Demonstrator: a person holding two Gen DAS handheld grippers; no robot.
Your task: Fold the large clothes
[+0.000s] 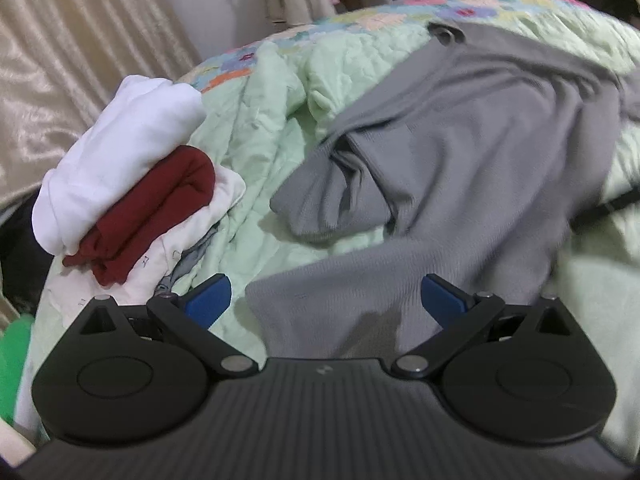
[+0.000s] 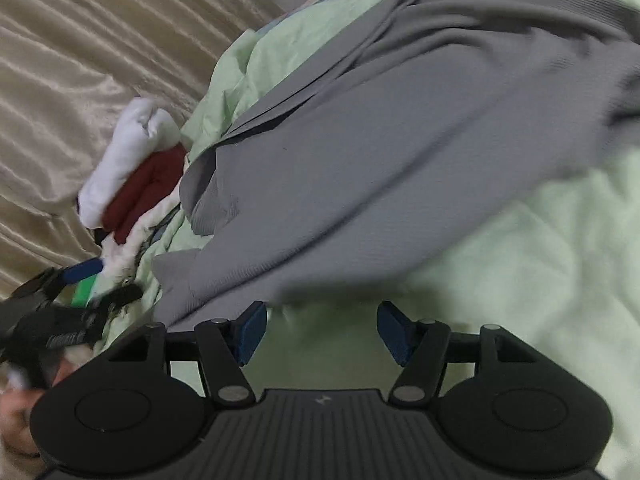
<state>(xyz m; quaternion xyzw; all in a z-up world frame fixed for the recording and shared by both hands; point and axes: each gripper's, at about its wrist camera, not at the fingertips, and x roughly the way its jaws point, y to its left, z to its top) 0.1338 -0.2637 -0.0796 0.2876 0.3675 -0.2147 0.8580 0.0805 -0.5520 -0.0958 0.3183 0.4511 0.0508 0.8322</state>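
Now the big grey garment lies rumpled on the green bed cover. Both the left gripper and the right gripper have their fingers apart, holding nothing. Folded white and red clothes sit beside it.

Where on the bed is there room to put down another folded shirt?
The biggest bare patch of green quilt lies right of the grey garment, past the right gripper, whose jaws are open and empty. A narrower strip runs between the grey garment and the folded pile. That pile's edge is crowded, and the left gripper hovers there.
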